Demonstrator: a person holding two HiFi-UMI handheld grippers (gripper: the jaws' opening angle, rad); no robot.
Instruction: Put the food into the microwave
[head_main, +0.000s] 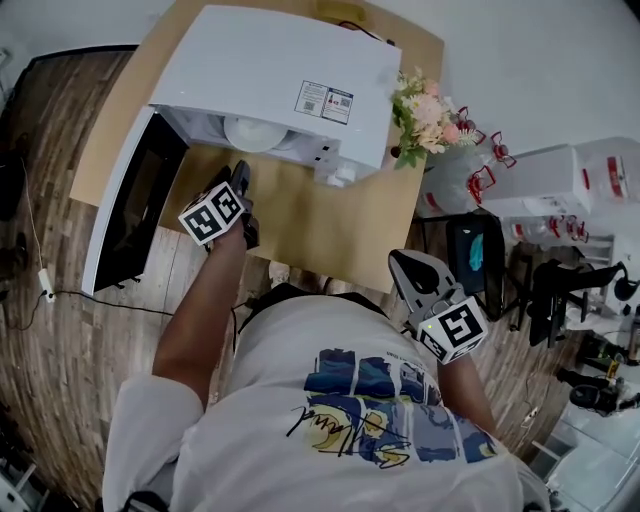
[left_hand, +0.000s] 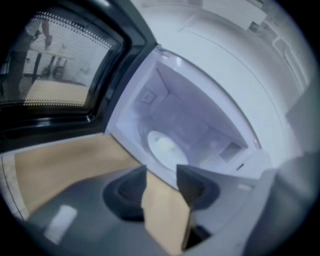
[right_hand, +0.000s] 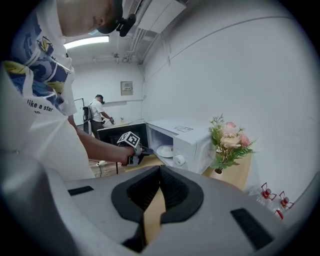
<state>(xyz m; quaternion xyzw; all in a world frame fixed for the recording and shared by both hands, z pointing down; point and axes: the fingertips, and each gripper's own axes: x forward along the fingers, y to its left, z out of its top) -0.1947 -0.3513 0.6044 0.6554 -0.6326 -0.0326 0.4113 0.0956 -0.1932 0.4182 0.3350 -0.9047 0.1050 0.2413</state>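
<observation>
Item: shirt (head_main: 300, 345), white with a blue and yellow print, worn by the person holding both grippers; it fills the lower part of the head view.

Item: plate (head_main: 250, 131) (left_hand: 163, 145) (right_hand: 165, 150), white and round. It lies on the floor of the microwave's open cavity. A pale heap sits on it, too blurred to name.

Item: microwave (head_main: 285, 70) (left_hand: 220, 85) (right_hand: 187, 140), white, standing along the far edge of the tabletop (head_main: 330, 225). Its dark door (head_main: 135, 205) (left_hand: 55, 65) is swung fully open past the tabletop's left edge.

Item: left gripper (head_main: 243, 178) (left_hand: 162, 172) (right_hand: 144, 150), held over the tabletop's near-left part, just in front of the cavity and pointing at the plate. Its jaws stand wide apart with only bare tabletop showing between them, and it is clear of the plate.

Item: right gripper (head_main: 402, 262) (right_hand: 160, 170), held off the tabletop's near-right corner, close to the person's body and well apart from the microwave. Its jaw tips meet and nothing is gripped.

Item: flowers (head_main: 430, 108) (right_hand: 230, 142), pink with green leaves, at the tabletop's right edge, just beside the microwave.

Item: floor (head_main: 60, 380), wooden boards, with a thin cable (head_main: 100, 297) lying across it below the door.

Item: second person (right_hand: 97, 112), standing far back in the room, seen in the right gripper view.
</observation>
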